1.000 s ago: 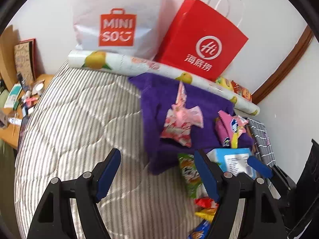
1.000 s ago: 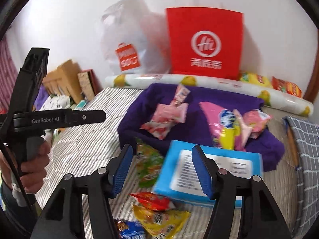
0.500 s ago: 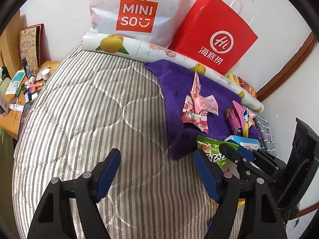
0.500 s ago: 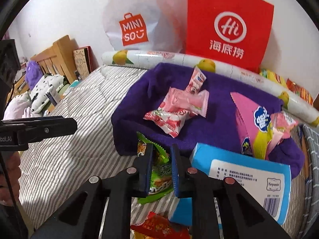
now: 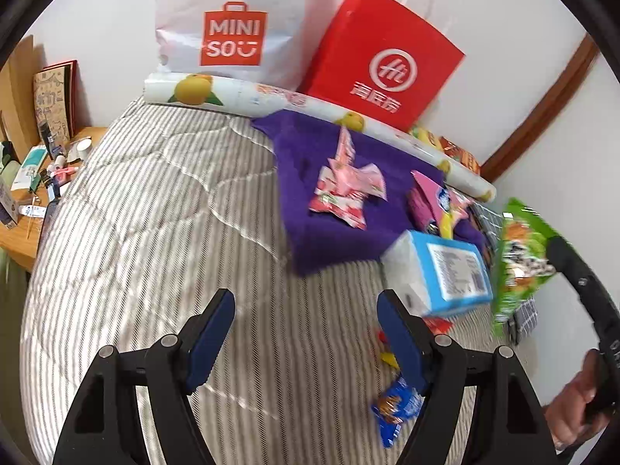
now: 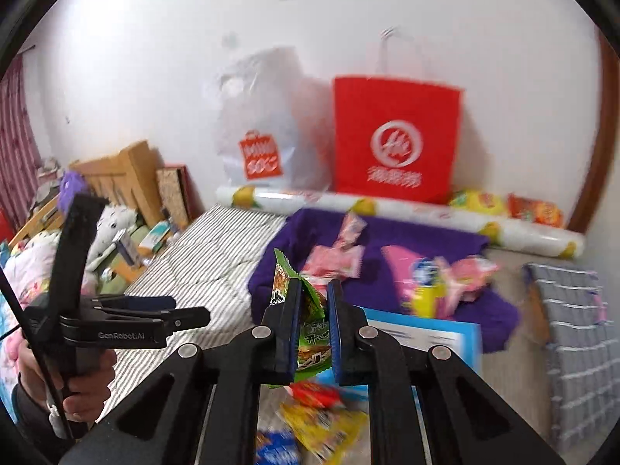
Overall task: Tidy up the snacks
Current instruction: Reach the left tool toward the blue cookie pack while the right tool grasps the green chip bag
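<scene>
Green crinkly snack packet (image 6: 310, 325) is pinched tight in the right tool (image 6: 313, 325), lifted clear above the striped quilted bed (image 5: 155, 232), near the blue tissue box (image 5: 445, 275); left tool (image 5: 306, 333) gapes wide, holding nothing.

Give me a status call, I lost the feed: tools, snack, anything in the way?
Right tool shut on green snack packet, lifted off the bed. Left tool open, nothing between its fingers. Blue box and loose snacks lie below; path to purple cloth looks clear.
</scene>
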The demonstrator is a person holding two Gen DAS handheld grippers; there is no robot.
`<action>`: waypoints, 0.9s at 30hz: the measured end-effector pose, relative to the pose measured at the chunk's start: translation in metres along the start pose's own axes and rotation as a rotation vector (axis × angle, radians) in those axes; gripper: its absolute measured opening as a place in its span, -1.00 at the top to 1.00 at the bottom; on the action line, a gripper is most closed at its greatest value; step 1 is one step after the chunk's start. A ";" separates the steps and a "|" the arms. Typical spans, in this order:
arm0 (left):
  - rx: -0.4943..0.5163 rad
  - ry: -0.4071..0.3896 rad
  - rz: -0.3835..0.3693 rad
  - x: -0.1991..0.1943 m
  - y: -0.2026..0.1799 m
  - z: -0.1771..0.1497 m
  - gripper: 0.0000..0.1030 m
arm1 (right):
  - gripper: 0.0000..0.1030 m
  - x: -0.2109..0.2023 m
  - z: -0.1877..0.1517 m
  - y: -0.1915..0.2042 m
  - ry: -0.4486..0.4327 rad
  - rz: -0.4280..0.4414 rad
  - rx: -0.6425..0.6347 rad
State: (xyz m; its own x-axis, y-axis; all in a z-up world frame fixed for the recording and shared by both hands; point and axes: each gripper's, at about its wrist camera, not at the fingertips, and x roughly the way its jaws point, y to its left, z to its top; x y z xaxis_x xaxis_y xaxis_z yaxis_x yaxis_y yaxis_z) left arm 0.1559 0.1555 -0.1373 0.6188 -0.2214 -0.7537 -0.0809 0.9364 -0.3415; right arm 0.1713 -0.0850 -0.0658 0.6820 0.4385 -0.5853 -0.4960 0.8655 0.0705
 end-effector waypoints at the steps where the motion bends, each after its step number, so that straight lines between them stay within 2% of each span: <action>1: 0.004 0.001 -0.004 0.000 -0.003 -0.003 -0.44 | 0.75 -0.015 -0.003 -0.006 -0.012 -0.021 0.004; 5: 0.027 0.019 -0.027 0.005 -0.022 -0.022 -0.44 | 0.75 -0.053 -0.023 -0.030 -0.020 -0.087 0.020; 9: 0.055 0.049 -0.046 0.013 -0.039 -0.042 -0.44 | 0.75 -0.069 -0.057 -0.053 0.028 -0.179 0.011; 14: 0.065 0.080 -0.048 0.022 -0.047 -0.064 -0.44 | 0.75 -0.051 -0.102 -0.083 0.157 -0.223 0.071; 21: 0.063 0.102 -0.027 0.027 -0.044 -0.078 -0.44 | 0.70 -0.022 -0.133 -0.109 0.209 -0.202 0.179; 22: 0.059 0.104 -0.028 0.028 -0.043 -0.079 -0.44 | 0.65 -0.018 -0.134 -0.110 0.201 -0.185 0.181; 24: 0.057 0.103 -0.029 0.028 -0.041 -0.081 -0.44 | 0.18 -0.017 -0.136 -0.110 0.190 -0.177 0.175; 27: 0.042 0.107 -0.061 0.029 -0.038 -0.083 -0.44 | -0.29 -0.016 -0.141 -0.109 0.167 -0.158 0.170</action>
State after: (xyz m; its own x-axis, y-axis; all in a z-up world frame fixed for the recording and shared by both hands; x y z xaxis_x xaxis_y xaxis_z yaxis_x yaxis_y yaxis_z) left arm 0.1122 0.0911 -0.1927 0.5347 -0.3038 -0.7886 -0.0114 0.9305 -0.3662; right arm 0.1386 -0.2201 -0.1785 0.6392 0.2608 -0.7234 -0.2837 0.9543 0.0934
